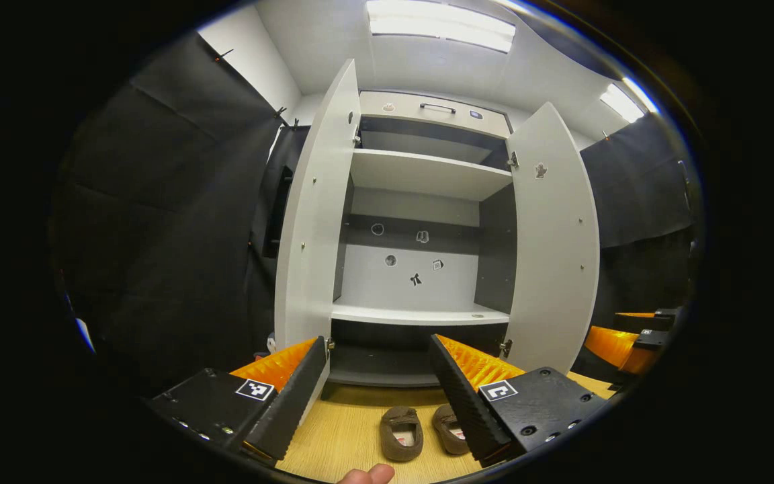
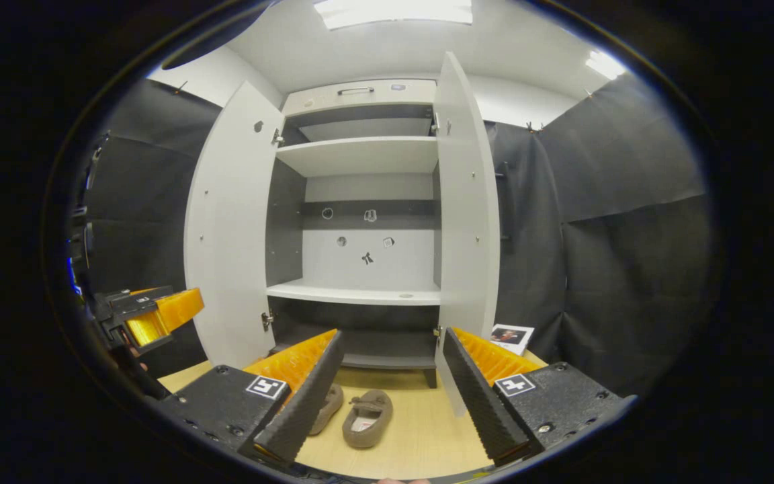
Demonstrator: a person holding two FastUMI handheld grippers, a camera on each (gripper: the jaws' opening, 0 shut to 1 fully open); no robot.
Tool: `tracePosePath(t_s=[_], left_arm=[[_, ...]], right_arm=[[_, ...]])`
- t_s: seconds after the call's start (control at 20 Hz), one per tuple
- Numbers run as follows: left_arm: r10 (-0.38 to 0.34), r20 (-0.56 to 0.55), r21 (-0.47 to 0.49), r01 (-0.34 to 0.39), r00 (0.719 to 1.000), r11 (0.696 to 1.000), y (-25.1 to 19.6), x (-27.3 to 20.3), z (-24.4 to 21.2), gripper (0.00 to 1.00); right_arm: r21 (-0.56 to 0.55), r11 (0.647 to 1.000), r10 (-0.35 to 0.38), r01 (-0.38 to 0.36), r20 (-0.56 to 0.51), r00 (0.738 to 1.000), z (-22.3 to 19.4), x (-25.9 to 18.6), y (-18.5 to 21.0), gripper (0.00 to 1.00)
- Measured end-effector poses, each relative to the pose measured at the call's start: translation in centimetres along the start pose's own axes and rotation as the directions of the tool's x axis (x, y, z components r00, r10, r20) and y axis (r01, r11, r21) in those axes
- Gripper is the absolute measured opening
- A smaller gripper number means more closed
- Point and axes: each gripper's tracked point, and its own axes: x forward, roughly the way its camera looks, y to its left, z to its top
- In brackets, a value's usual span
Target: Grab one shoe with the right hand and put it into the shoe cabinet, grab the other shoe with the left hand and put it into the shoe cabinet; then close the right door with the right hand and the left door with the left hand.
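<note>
Two brown shoes [image 2: 367, 418] lie low in the frame on the floor before the open shoe cabinet [image 2: 360, 154]. Both right gripper [image 2: 387, 396] and left gripper [image 1: 377, 396] hover with fingers released. The right should descend squarely over one shoe's rim.

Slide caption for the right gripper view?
Open right gripper above two brown slippers, facing open white cabinet.

- The shoe cabinet [image 1: 427, 175] is white, with dark grey inner side walls.
- Both doors [image 2: 229, 222] are plain white.
- The two shoes [image 2: 367, 418] are brown.
- The floor [image 1: 353, 430] is light wood with fine grain.
</note>
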Motion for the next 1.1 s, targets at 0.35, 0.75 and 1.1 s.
tracePosePath(t_s=[0.35,0.75,1.1], left_arm=[[0.011,-0.002,0.002,-0.011,1.000,1.000,0.1,0.0,-0.1,0.95],[0.017,-0.019,-0.008,-0.017,1.000,1.000,0.2,-0.1,-0.3,0.95],[0.025,-0.017,-0.011,-0.025,1.000,1.000,0.2,0.0,-0.3,0.95]], right_arm=[[0.002,1.000,0.016,-0.016,-0.021,1.000,-0.3,0.6,0.1,0.98],[-0.009,0.996,0.085,-0.086,-0.071,0.994,-1.5,4.1,2.3,0.98],[-0.054,0.986,0.146,-0.158,-0.181,0.973,-7.0,9.4,5.5,0.95]])
